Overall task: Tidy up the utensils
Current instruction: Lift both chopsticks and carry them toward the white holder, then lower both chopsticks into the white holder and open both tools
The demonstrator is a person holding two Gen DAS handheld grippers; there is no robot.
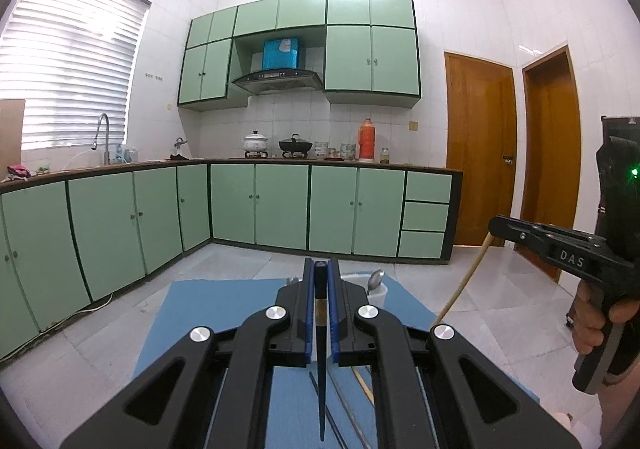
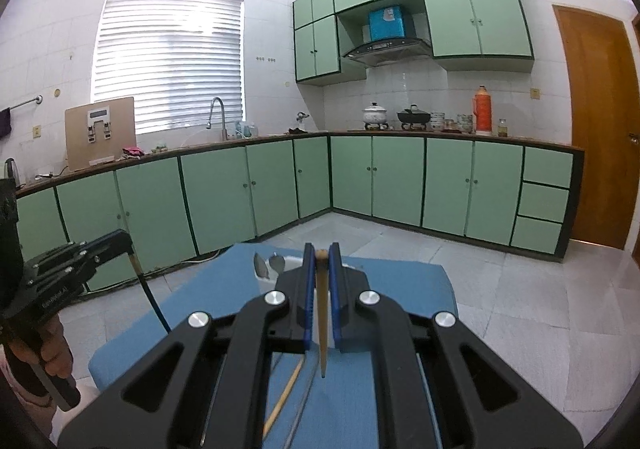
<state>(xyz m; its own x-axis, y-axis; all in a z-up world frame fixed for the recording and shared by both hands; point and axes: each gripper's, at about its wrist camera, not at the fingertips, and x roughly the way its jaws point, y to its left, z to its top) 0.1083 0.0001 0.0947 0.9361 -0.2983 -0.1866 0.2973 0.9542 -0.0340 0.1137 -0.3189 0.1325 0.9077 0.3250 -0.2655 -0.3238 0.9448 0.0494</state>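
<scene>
Left wrist view: the left gripper (image 1: pixel 321 269) is clamped on a dark blue chopstick (image 1: pixel 321 349), which stands nearly upright between the blue pads, its tip pointing toward 6 o'clock above the blue table mat (image 1: pixel 224 309). Beyond the fingers, at about 1 o'clock, a white utensil holder (image 1: pixel 378 295) sits on the mat with a metal spoon (image 1: pixel 375 280) standing in it. At 3 o'clock the right gripper (image 1: pixel 494 227), carried in a hand (image 1: pixel 596 313), grips a pale wooden chopstick (image 1: pixel 466 281) that hangs down toward 7 o'clock. Right wrist view: the same right gripper (image 2: pixel 321 255) is closed on the wooden chopstick (image 2: pixel 322 313), tip toward 6 o'clock over the mat (image 2: pixel 400 285). Two spoons (image 2: pixel 268 265) rise from the holder (image 2: pixel 292 261), just behind the fingers at 11 o'clock. At 9 o'clock the left gripper (image 2: pixel 129 243) holds the blue chopstick (image 2: pixel 154 299). Further chopsticks (image 2: pixel 286 393) lie flat on the mat beneath the linkage.
</scene>
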